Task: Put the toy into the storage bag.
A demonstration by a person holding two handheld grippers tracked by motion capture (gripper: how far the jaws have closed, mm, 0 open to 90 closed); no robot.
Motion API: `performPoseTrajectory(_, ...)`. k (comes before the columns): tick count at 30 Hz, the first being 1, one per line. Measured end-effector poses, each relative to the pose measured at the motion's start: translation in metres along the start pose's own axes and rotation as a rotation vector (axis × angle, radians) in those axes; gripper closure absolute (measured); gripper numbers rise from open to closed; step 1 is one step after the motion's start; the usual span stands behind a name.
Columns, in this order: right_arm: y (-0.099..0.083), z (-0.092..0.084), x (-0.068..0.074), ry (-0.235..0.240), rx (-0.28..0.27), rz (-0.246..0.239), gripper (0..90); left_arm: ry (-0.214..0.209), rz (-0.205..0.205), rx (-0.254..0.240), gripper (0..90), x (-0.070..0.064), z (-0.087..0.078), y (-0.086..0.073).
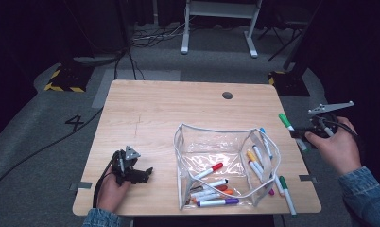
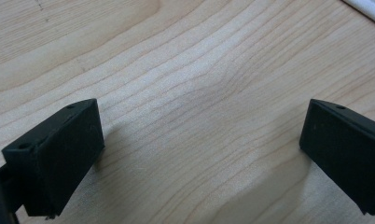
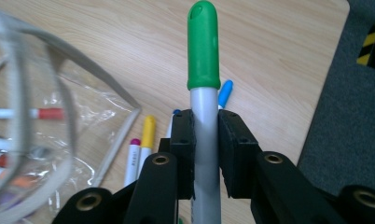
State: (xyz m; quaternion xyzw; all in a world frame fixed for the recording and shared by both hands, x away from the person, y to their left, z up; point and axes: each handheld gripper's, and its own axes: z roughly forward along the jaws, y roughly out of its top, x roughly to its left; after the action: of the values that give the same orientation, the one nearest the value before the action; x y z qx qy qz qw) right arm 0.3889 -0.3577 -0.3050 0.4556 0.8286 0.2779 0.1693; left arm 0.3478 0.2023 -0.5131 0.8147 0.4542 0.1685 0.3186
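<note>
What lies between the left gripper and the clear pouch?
Bare wooden tabletop, per the high view: nothing lies between the left gripper and the clear pouch. The left gripper view shows bare wood too.

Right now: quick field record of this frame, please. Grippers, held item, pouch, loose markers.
left gripper: open, jaws wide apart, low over bare wood table, nothing between them
right gripper: shut on green-capped marker, raised beyond the table's right edge
clear pouch: open, standing at the table's right half
in pouch: several markers, including red-capped marker and purple-capped marker
outside pouch: second green-capped marker lying near the right front corner
</note>
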Motion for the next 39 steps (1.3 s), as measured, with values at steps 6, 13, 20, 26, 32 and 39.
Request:
performPoseTrajectory(6,0.015,-0.016,0.025,0.056,-0.023,-0.067,77.3,0.000,0.000,0.000,0.0,0.000,0.000,0.000)
performPoseTrajectory(13,0.030,-0.026,0.058,0.132,-0.046,-0.169,77.3,0.000,0.000,0.000,0.0,0.000,0.000,0.000)
performPoseTrajectory(20,0.039,-0.028,0.093,0.221,-0.044,-0.279,77.3,0.000,0.000,0.000,0.0,0.000,0.000,0.000)
performPoseTrajectory(26,0.043,-0.025,0.119,0.295,-0.027,-0.362,77.3,0.000,0.000,0.000,0.0,0.000,0.000,0.000)
performPoseTrajectory(32,0.046,-0.017,0.141,0.357,0.002,-0.432,77.3,0.000,0.000,0.000,0.0,0.000,0.000,0.000)
performPoseTrajectory(39,0.050,0.002,0.162,0.410,0.041,-0.499,77.3,0.000,0.000,0.000,0.0,0.000,0.000,0.000)
